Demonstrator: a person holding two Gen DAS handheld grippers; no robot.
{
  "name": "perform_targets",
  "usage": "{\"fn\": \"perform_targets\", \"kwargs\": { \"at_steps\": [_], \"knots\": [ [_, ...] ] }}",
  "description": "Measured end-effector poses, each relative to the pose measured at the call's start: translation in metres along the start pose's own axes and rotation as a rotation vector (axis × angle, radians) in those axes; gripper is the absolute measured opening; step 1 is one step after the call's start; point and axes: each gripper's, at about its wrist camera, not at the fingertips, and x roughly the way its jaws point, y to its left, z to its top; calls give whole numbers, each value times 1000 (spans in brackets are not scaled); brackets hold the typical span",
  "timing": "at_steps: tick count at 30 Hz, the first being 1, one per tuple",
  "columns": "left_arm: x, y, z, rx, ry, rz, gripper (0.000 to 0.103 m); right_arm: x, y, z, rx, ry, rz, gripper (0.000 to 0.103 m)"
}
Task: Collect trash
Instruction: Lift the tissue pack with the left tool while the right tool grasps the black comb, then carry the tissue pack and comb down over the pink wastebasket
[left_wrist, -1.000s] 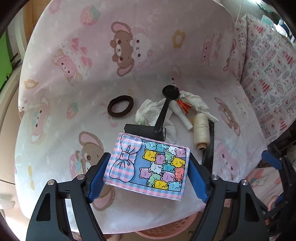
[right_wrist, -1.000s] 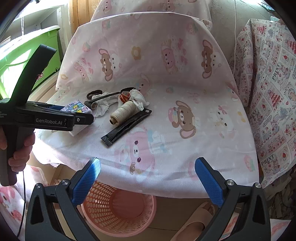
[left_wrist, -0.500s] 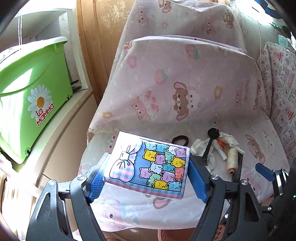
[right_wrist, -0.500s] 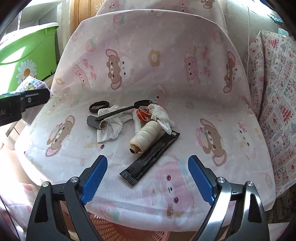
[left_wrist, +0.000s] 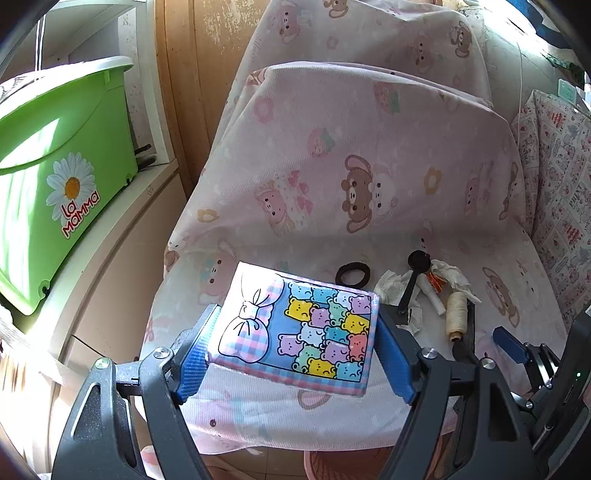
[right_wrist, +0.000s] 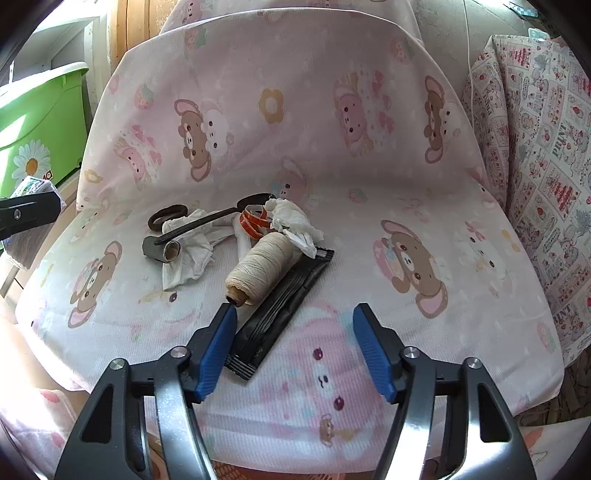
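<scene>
Seat (right_wrist: 369, 184) under pink bear-print cloth; green bin (left_wrist: 48, 177) at left reads "La Mamma". Left gripper (left_wrist: 295, 343) clamps a gummy-bear pack (left_wrist: 299, 328) above the seat's front edge. Right gripper (right_wrist: 291, 347), jaws apart and holding nothing, hovers over a black sachet (right_wrist: 284, 306) beside a thread spool (right_wrist: 258, 269). Pink basket (left_wrist: 332, 465) mostly hidden below.

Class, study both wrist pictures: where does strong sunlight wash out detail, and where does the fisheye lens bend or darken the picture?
Left wrist view: sun glares on the green plastic tub and bleaches the left end of the gummy-bear printed packet held by the left gripper; the corners go black. Right wrist view: the lower left corner is blown out, and the pink bear-print chair cover bulges in curves.
</scene>
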Motion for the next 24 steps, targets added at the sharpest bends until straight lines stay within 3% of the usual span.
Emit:
{"fn": "perform_targets", "kwargs": {
  "at_steps": [2,3,5,8,13,17,21,24],
  "knots": [
    [0,-1,0,1,2,-3,77,-3,-2,-2,-10,-6,4,30],
    [0,-1,-1,3,1,-1,77,-4,-2,-2,-21,-4,10,21],
    [-1,-2,-1,6,-3,2,77,-5,-5,-1,-27,13,36,17],
    [-3,-3,-2,10,-13,5,77,-13,-14,0,17,13,107,14],
    [-14,-2,-4,6,-25,-21,77,-47,-20,7,16,-61,144,14],
    [-27,-2,-12,7,-28,-47,77,-70,-27,5,42,-60,172,14],
    [-36,-11,-21,44,-37,-56,77,-77,-27,1,3,3,183,14],
    [-39,-17,-30,74,-33,-45,77,-61,-35,2,56,101,242,14]
  ]
}}
